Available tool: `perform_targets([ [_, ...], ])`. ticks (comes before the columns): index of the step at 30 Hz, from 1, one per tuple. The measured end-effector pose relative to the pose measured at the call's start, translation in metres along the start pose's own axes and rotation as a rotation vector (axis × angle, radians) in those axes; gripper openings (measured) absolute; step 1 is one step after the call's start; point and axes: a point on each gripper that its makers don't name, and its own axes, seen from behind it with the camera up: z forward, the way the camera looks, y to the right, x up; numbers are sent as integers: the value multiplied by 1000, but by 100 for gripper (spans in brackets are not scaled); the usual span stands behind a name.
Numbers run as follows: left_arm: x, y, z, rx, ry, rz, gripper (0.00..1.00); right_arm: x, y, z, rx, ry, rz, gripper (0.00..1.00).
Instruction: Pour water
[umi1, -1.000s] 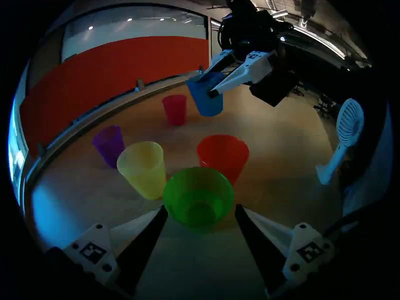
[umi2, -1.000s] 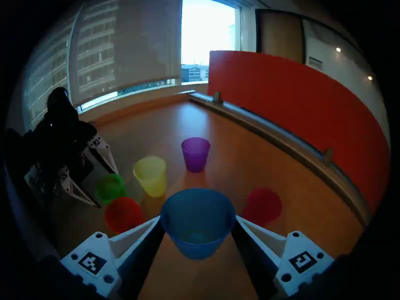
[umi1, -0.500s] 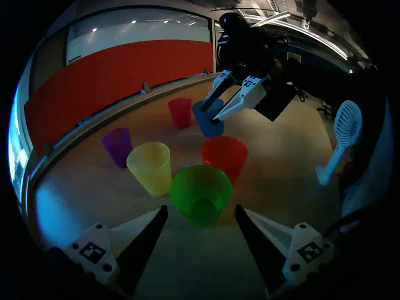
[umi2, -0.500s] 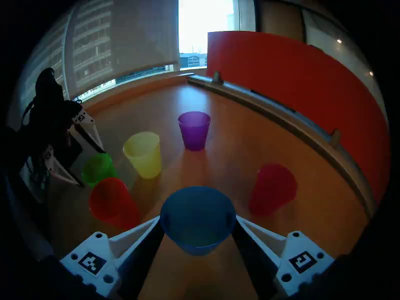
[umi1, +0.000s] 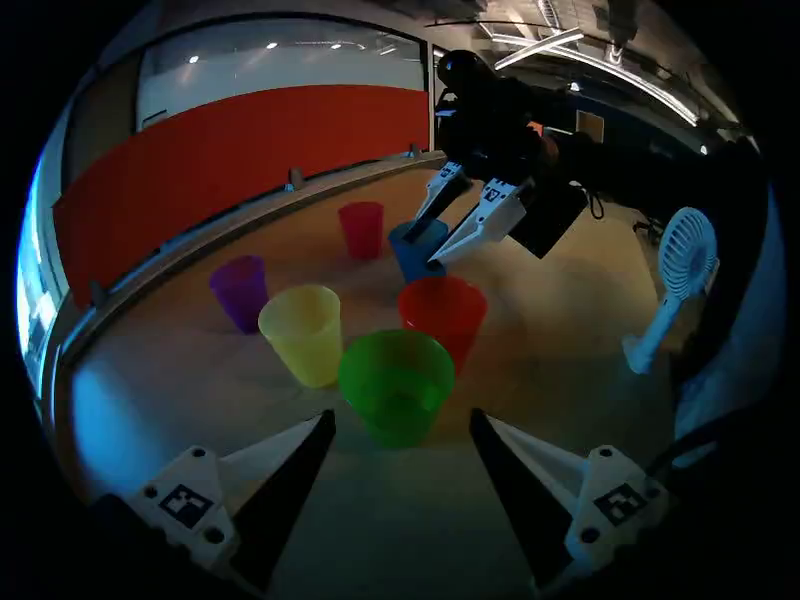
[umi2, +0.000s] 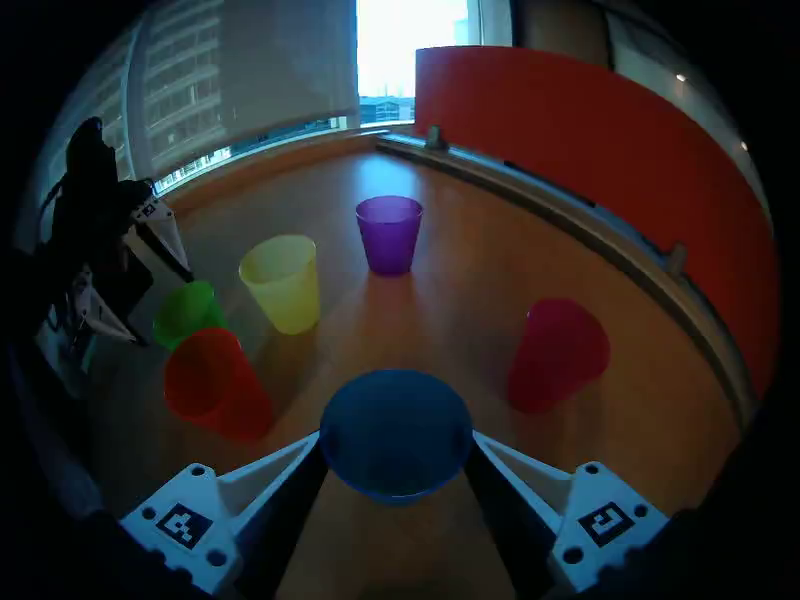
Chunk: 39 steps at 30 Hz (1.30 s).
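Smooth wooden table (umi2: 460, 290) is edged on one side by a flat red partition (umi1: 200, 160). A white round-headed fan (umi1: 690, 250) is stood near another edge. Tapered translucent plastic cups are grouped mid-table: green cup (umi1: 395, 385), red cup (umi1: 442, 310) and yellow cup (umi1: 302, 330) close together, purple cup (umi1: 240, 288) and pink cup (umi1: 361, 228) nearer the partition edge. Blue cup (umi2: 395, 435) is clamped by right tongs (umi2: 396, 440), just beyond the red cup; its contents cannot be told. Left tongs (umi1: 400, 414) are spread, with the green cup just ahead between the tips.

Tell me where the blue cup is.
Right gripper view: the blue cup sits bottom centre, gripped by the right gripper, red cup left, pink cup right.
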Motion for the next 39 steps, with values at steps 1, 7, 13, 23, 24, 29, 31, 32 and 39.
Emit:
perform_targets([
  [1,-1,1,0,-1,-1,1,100,0,0,0,-1,0,1,92],
  [7,-2,4,0,-7,-8,3,100,-6,0,0,-9,-12,0,93],
  [13,0,3,0,-3,-5,-3,100,-13,0,0,-18,-23,-3,100],
  [23,-1,-1,-7,22,-7,-14,100,-19,-5,-14,-32,-22,-11,100],
  [24,-1,-1,-8,26,-5,-16,100,-19,-5,-16,-35,-20,-12,100],
  [29,1,-4,-14,41,9,-29,100,-23,-8,-29,-54,-6,-14,100],
  [31,-1,-6,-16,54,8,-34,100,-25,-8,-35,-62,-3,-11,100],
  [32,-2,-7,-18,60,8,-36,100,-26,-8,-38,-66,-1,-10,100],
  [39,-2,-13,-31,109,19,-43,100,-38,-8,-61,-99,17,4,100],
])
